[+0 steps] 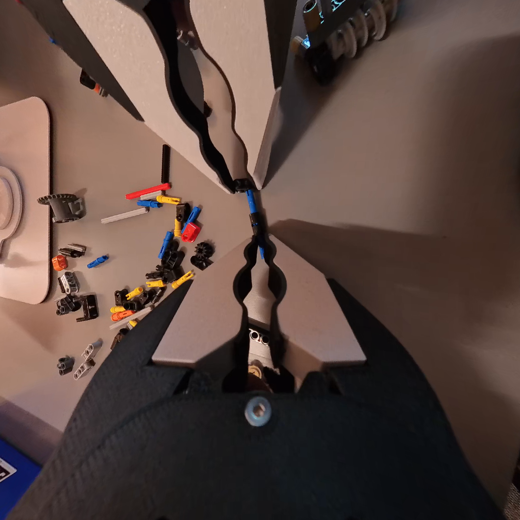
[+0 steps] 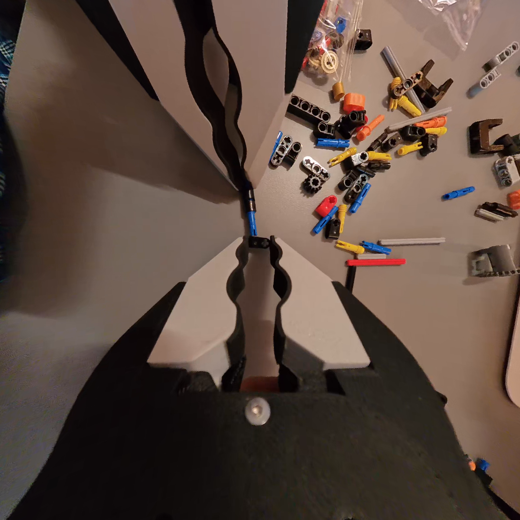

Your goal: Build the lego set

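While the two grippers are meeting tip to tip above the matte grey tabletop [image 1: 394, 168], the left gripper [image 1: 260, 244] is clenching the lower end of a slim blue pin [image 1: 251, 200] that is carrying a black sleeve [image 1: 254, 220] around its middle. Its pale, wavy-edged fingers [image 1: 213, 284] are sitting in a black printed body. Facing it, the right gripper [image 2: 260, 242] is pinching a small black connector [image 2: 259, 242] that is touching the pin's free end.

Left of the pin in the left wrist view, loose plastic pieces are lying scattered on the table: a dark grey gear housing [image 1: 62, 207], a red axle [image 1: 148, 191], a pale grey axle [image 1: 124, 215] and a red bush [image 1: 191, 232], with yellow, blue and black pins among them.

In the right wrist view, a clear plastic bag [image 2: 327, 45] is lying beyond the pile, holding a tan wheel-shaped piece and small red and blue parts. Right of it, a second, crinkled clear bag [image 2: 453, 25] is lying at the top edge; its contents cannot be made out.
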The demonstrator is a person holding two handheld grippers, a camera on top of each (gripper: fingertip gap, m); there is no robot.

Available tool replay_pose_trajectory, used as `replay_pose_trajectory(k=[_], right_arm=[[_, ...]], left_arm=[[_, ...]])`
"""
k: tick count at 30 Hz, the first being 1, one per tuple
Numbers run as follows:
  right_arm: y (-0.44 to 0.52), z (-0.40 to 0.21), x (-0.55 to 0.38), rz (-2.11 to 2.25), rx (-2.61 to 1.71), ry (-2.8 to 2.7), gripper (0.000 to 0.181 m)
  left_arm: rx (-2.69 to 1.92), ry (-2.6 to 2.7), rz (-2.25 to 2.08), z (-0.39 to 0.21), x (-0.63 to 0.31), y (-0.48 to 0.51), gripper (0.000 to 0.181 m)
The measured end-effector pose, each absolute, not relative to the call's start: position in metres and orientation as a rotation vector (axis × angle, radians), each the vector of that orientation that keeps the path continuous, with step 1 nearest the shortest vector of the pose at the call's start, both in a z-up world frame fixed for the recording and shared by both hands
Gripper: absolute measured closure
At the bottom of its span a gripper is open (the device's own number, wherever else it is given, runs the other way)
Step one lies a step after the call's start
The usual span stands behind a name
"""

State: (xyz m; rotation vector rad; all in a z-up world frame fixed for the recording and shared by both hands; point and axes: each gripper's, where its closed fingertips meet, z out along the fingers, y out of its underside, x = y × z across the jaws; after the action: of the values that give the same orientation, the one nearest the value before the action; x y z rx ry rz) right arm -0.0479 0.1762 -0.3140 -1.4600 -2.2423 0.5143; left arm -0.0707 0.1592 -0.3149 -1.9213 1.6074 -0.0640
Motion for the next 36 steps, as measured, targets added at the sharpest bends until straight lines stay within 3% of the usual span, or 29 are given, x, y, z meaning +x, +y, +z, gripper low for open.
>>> replay_pose_trajectory(k=[36], right_arm=[[0.1761, -0.3137, -0.0488, 0.558, -1.327, -2.301, 0.17]], left_arm=[[-1.874, 1.685, -0.041, -0.3147, -0.0696, 0.1618, 0.18]])
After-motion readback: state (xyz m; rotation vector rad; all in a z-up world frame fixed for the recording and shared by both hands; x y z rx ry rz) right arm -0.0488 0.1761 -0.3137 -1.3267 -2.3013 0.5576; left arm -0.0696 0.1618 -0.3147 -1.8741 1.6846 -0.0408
